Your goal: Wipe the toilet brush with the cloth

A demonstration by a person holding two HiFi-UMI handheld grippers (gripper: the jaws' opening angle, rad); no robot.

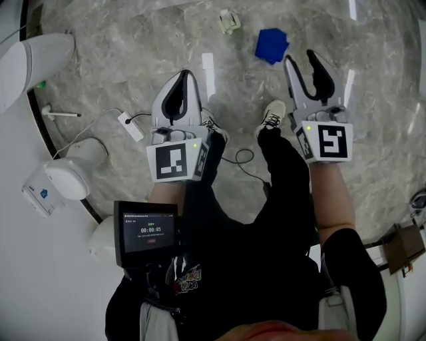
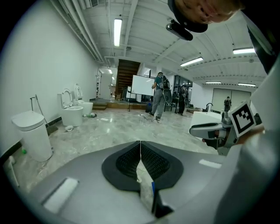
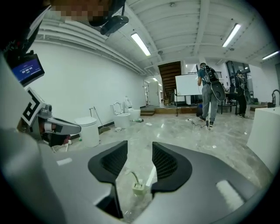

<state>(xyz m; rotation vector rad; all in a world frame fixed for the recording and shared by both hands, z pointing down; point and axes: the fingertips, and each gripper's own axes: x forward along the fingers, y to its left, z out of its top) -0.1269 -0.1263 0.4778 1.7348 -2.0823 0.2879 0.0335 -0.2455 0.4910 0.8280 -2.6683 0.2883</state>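
A blue cloth (image 1: 271, 45) lies crumpled on the grey marble floor, just left of my right gripper's jaw tips in the head view. A thin white stick (image 1: 61, 114) stands by the wall beside a toilet (image 1: 33, 60); I cannot tell whether it is the brush. My left gripper (image 1: 178, 85) hangs over the floor with its jaws closed tip to tip and nothing between them (image 2: 140, 144). My right gripper (image 1: 305, 63) is open and empty (image 3: 140, 154). Each gripper shows at the edge of the other's view: the right gripper (image 2: 214, 130), the left gripper (image 3: 57, 127).
A small white plug (image 1: 229, 20) lies on the floor beyond the cloth and shows between the right jaws (image 3: 138, 187). A white adapter (image 1: 131, 125) with its cable lies near my shoes (image 1: 273, 114). White fixtures (image 1: 66, 176) line the left wall. People stand far across the hall (image 2: 159, 94).
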